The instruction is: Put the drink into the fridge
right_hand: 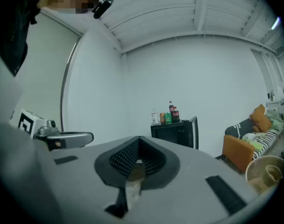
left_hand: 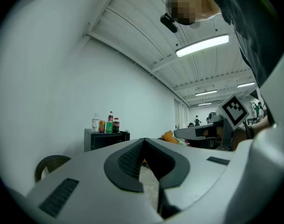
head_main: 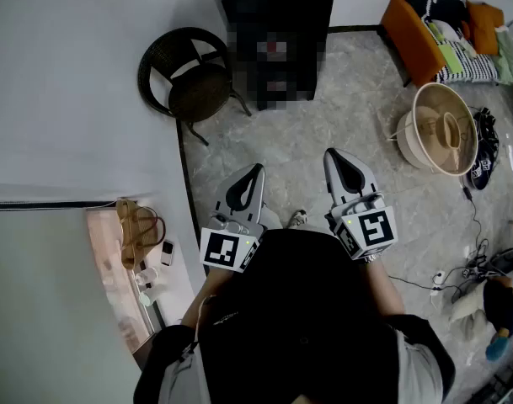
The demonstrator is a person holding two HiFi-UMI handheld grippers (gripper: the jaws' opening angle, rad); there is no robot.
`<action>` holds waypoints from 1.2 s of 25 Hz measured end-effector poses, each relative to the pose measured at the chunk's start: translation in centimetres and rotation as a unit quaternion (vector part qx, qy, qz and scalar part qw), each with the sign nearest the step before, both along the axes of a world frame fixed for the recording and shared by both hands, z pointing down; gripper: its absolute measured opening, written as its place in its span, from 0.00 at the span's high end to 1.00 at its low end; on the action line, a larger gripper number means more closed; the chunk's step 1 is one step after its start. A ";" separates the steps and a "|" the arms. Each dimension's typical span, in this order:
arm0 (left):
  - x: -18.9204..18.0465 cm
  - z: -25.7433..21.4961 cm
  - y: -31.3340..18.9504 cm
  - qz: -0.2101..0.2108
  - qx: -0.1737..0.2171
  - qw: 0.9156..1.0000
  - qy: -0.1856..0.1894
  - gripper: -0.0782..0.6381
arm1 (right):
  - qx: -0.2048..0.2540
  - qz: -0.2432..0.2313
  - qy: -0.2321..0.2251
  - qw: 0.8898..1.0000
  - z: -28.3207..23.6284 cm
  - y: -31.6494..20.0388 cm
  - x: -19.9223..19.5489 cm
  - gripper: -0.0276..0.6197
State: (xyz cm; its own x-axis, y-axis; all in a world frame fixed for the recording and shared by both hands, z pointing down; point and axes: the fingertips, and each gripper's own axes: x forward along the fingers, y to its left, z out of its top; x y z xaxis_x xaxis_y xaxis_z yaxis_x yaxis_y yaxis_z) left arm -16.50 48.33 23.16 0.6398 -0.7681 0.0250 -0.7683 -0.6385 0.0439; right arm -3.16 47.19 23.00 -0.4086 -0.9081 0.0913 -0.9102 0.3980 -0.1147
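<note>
- Jaws on both tools are pressed together, with nothing between them: the left gripper (head_main: 254, 172) and the right gripper (head_main: 333, 155) are held level, side by side, close in front of the person's (head_main: 307, 326) body.
- Both point across the pale marbled floor (head_main: 323, 116) towards the far end of the room.
- Over there the drinks (right_hand: 166, 116), a small cluster of bottles and cans, stand upright on top of the black fridge (right_hand: 176, 133), well apart from both grippers.
- That fridge stands against the white wall (right_hand: 202, 78).
- Just left of it, from where the person stands, a dark wicker chair (head_main: 193, 78) sits close to the side wall.
- Off to the right is an orange sofa (head_main: 412, 40) with a striped cushion (head_main: 467, 61) on it.
- Near the sofa, a round pale basket (head_main: 441, 129) lies tipped on the floor.
</note>
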 end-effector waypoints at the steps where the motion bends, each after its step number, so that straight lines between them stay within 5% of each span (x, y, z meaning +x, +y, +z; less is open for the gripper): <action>1: 0.3 -0.1 0.1 0.001 0.001 1.000 0.001 0.88 | 0.000 0.003 -0.003 1.000 0.1 0.3 0.3 0.94; 22: 2.9 0.4 1.9 -0.009 0.000 1.000 -0.001 0.88 | -0.012 -0.018 -0.043 0.999 1.6 1.4 1.8 0.94; 30: 1.6 0.8 -1.0 -0.021 0.000 1.000 0.006 0.88 | -0.009 -0.017 -0.066 0.998 1.0 -1.2 1.1 0.94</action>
State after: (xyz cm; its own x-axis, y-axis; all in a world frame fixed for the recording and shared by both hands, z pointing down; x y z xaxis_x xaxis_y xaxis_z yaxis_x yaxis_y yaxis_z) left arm -14.90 47.30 23.96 0.6069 -0.7946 0.0172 -0.7942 -0.6054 0.0529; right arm -2.06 45.95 23.98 -0.4484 -0.8924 0.0510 -0.8729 0.4248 -0.2401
